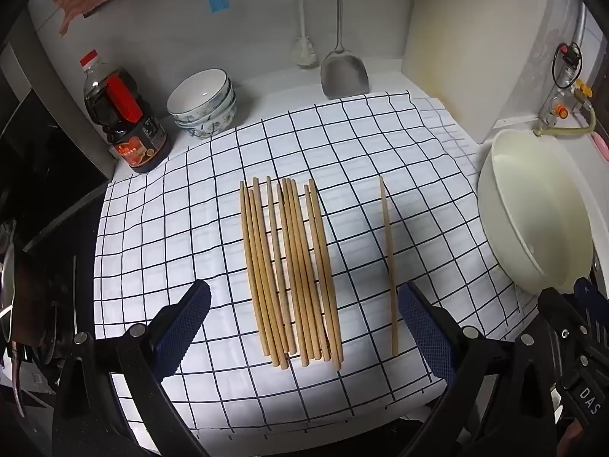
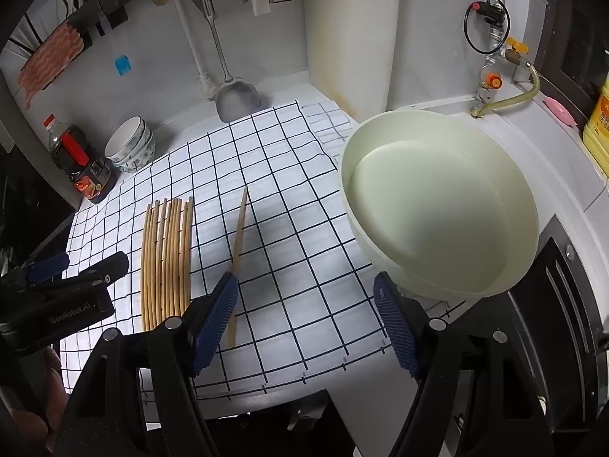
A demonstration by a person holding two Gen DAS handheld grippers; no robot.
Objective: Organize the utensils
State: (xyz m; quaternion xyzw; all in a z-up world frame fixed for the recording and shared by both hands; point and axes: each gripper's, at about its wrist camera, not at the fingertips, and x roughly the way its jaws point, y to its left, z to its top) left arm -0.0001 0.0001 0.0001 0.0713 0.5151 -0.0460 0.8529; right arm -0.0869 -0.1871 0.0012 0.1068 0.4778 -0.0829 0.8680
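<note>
The chopsticks (image 1: 291, 272) lie side by side in a tight bundle mid-cloth (image 1: 163, 205), about ten of them, tips pointing away from you. One stray chopstick (image 1: 388, 262) rests alone to their right, well apart from the bundle and roughly parallel to it.

Your left gripper (image 1: 302, 327) hangs over the bundle's near ends, jaws spread wide and holding nothing. Your right gripper (image 2: 304, 320) is just as wide and empty — its left finger (image 2: 213, 320) sits over the stray's near end, whether touching it or only above it, I cannot tell.

The likely step is bringing the stray into the bundle. Shift the right gripper leftward so the stick sits between both fingers, close across its width near the thick end, and lift it level — a thin round stick will roll or pivot if pinched off-centre. Lay it down alongside the outermost stick, ends aligned.

Around the cloth: one basin (image 2: 437, 205) at right, two stacked bowls (image 1: 203, 104), one sauce bottle (image 1: 123, 114), one spatula (image 1: 344, 72) against the wall.
</note>
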